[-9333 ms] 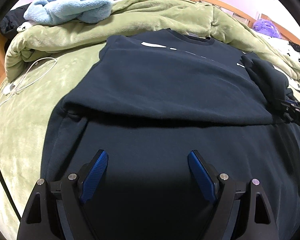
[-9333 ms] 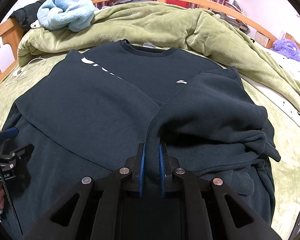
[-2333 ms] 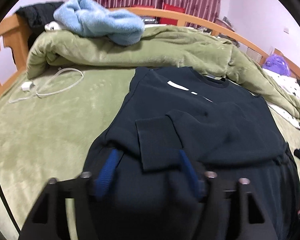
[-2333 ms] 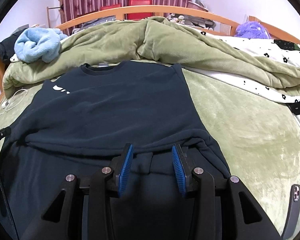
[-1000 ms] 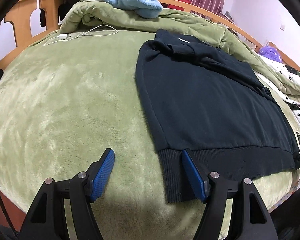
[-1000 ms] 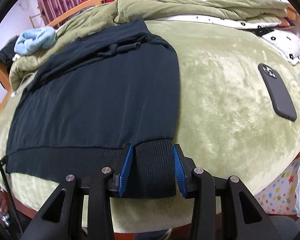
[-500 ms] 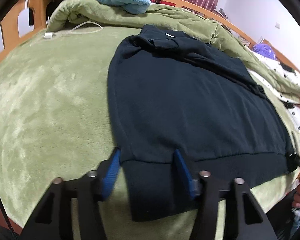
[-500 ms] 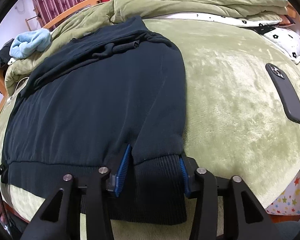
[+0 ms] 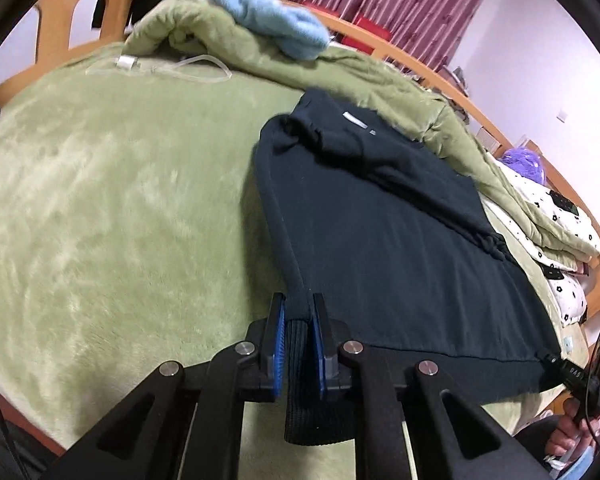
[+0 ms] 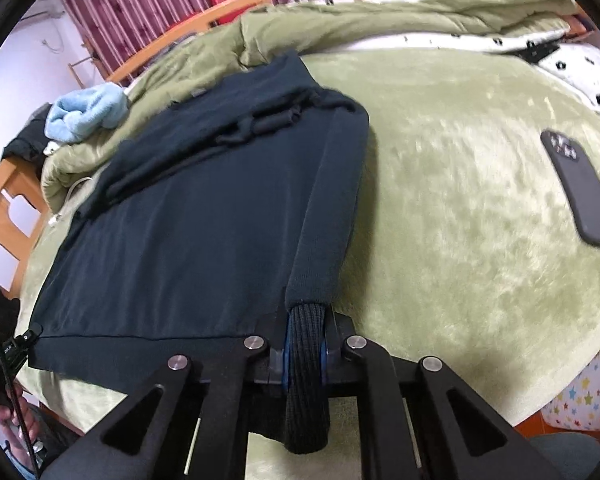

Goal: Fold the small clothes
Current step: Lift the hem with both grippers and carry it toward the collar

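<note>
My left tongs (image 9: 299, 334) and right tongs (image 10: 305, 346), open a moment ago, now pinch the sweatshirt (image 9: 400, 248) hem corners at the bed (image 9: 120, 200) edge; gripped ribbing partly hidden.

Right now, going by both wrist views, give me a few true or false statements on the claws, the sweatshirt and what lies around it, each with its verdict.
1. The left claw is shut on the ribbed hem of the dark sweatshirt. True.
2. The right claw hangs open above the hem. False: it is shut on the hem's other corner.
3. A dark phone lies on the green blanket, apart from the sweatshirt. True.
4. The light blue towel lies on the sweatshirt. False: it sits on the bunched green quilt behind it.
5. The sleeves are spread out to the sides. False: they are folded across the chest.
</note>
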`<action>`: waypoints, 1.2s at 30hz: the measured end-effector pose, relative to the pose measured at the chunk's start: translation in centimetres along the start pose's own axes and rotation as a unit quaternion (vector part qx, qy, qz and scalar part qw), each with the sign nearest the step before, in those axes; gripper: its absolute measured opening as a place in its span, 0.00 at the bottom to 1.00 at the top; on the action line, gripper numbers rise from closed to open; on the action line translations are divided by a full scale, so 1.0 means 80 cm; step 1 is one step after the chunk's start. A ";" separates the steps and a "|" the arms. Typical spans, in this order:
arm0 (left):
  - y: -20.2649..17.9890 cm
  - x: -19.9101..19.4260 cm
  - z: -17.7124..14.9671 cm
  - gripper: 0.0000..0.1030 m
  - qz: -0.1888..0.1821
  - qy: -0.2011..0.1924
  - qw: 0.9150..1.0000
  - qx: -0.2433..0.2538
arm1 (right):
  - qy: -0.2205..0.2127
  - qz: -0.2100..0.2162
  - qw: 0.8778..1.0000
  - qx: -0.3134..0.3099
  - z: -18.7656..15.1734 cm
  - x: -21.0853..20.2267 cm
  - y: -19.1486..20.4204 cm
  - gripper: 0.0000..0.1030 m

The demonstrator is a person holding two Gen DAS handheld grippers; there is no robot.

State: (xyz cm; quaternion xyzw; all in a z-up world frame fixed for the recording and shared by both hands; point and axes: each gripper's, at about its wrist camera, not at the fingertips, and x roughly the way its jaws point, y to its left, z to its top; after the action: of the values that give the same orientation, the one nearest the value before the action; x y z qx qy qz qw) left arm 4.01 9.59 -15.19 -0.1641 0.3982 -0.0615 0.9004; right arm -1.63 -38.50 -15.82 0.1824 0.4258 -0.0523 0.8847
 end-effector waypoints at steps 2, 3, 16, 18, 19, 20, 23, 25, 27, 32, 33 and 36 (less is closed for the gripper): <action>-0.002 -0.008 0.000 0.12 0.002 -0.008 1.000 0.010 | -0.008 0.004 1.000 -0.002 -0.001 -0.013 0.002 0.09; -0.004 -0.012 -0.001 0.11 0.003 -0.012 1.000 0.013 | -0.009 0.006 1.000 -0.002 -0.003 -0.018 0.002 0.09; 0.009 -0.076 -0.020 0.11 -0.010 -0.045 0.999 0.024 | -0.031 0.019 0.999 -0.015 -0.057 -0.077 0.000 0.09; 0.008 -0.086 -0.024 0.11 -0.011 -0.052 0.998 0.030 | -0.034 0.019 0.999 -0.016 -0.068 -0.086 -0.002 0.09; 0.007 -0.090 -0.025 0.11 -0.010 -0.056 0.998 0.032 | -0.036 0.022 0.999 -0.016 -0.074 -0.090 -0.004 0.09; 0.006 -0.094 -0.027 0.11 -0.010 -0.059 0.998 0.035 | -0.036 0.024 0.999 -0.014 -0.077 -0.092 -0.005 0.09; 0.006 -0.101 -0.029 0.11 -0.011 -0.063 0.997 0.035 | -0.041 0.029 0.999 -0.011 -0.085 -0.102 -0.006 0.09; 0.008 -0.103 -0.028 0.11 -0.010 -0.063 0.997 0.033 | -0.047 0.031 0.998 -0.015 -0.087 -0.109 -0.004 0.09; 0.008 -0.104 -0.025 0.11 -0.011 -0.066 0.997 0.031 | -0.050 0.033 0.998 -0.014 -0.084 -0.113 -0.003 0.09; -0.006 -0.106 -0.003 0.11 -0.007 -0.087 0.996 0.034 | -0.069 0.038 0.997 -0.013 -0.063 -0.118 0.005 0.09; -0.010 -0.106 0.003 0.11 -0.005 -0.092 0.995 0.036 | -0.076 0.042 0.996 -0.010 -0.055 -0.119 0.008 0.09; -0.024 -0.102 0.027 0.11 0.003 -0.105 0.994 0.040 | -0.090 0.046 0.995 -0.003 -0.032 -0.120 0.016 0.09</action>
State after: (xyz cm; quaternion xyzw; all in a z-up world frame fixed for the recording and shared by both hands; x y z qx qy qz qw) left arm 0.14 10.33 -7.48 -0.1322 0.2988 -0.0575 0.9434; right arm -9.26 -37.02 -9.47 0.1938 0.3356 -0.0267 0.9215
